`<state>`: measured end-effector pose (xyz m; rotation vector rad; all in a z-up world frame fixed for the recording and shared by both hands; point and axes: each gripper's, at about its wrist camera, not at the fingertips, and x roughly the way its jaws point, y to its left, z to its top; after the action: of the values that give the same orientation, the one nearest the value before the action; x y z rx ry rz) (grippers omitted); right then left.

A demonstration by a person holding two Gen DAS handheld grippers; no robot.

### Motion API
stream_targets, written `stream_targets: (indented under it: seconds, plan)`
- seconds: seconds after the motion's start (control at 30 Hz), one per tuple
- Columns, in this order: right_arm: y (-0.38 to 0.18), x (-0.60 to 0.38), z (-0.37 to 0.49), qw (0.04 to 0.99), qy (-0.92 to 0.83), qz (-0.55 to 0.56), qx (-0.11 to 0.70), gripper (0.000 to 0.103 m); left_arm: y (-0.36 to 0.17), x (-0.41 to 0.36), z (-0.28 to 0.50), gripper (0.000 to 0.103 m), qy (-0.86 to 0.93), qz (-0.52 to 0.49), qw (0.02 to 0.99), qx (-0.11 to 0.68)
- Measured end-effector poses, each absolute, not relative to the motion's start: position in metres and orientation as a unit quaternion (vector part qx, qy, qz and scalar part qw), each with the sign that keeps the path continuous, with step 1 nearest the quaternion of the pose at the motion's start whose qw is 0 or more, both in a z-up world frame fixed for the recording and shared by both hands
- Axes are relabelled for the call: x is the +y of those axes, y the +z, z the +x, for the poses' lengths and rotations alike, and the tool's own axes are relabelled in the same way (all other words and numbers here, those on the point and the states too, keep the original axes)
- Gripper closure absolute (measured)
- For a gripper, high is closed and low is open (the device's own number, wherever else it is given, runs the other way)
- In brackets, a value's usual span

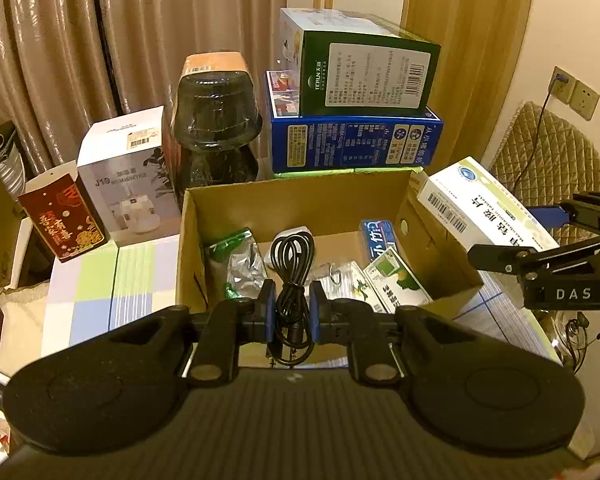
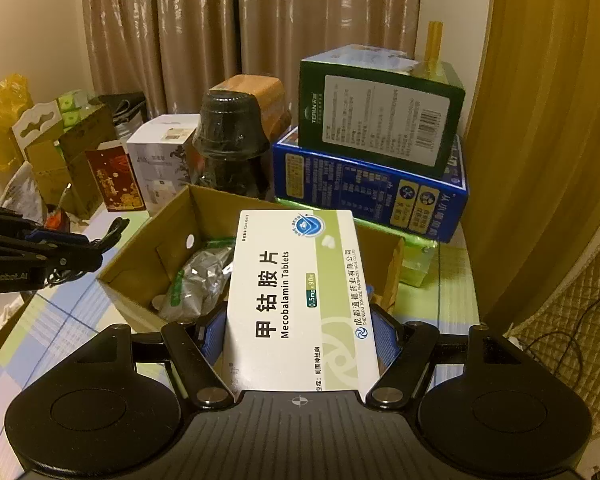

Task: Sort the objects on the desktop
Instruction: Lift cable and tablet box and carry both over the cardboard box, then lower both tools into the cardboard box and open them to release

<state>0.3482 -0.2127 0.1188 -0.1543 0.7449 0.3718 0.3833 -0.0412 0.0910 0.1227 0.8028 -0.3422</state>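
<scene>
Cable, a black coiled cord (image 1: 292, 276) bundled into a long loop, hangs pinched between the blue pads of the left gripper (image 1: 292, 312); it sits just above the near wall of the open brown cardboard box (image 1: 300, 208), at six o'clock of the box. The right gripper (image 2: 298, 332) clamps a flat white-and-green tablet carton (image 2: 300, 300) printed "Mecobalamin Tablets", held level over the box's near edge at about four o'clock, label facing up. Inside the box lie a crumpled silver-and-green foil pouch (image 1: 240, 264), a blue toothpaste carton (image 1: 380, 242) and a small green-and-white packet (image 1: 398, 286). The step in hand looks like dropping both items into the box; next, each gripper probably needs to move forward over bare floor, then part its fingers. Beyond, at twelve o'clock, stands a dark glass jar (image 1: 216, 128); at one o'clock, a green box (image 1: 364, 66) rests on a blue box (image 1: 356, 142).
</scene>
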Motion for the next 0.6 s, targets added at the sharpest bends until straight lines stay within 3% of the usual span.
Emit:
stream_targets:
  seconds: [0.6]
  plan:
    - [0.1, -0.215, 0.402, 0.908, 0.162, -0.041, 0.384, 0.035, 0.063, -0.048, 0.438, 0.09, -0.158, 0.047, 0.899, 0.406]
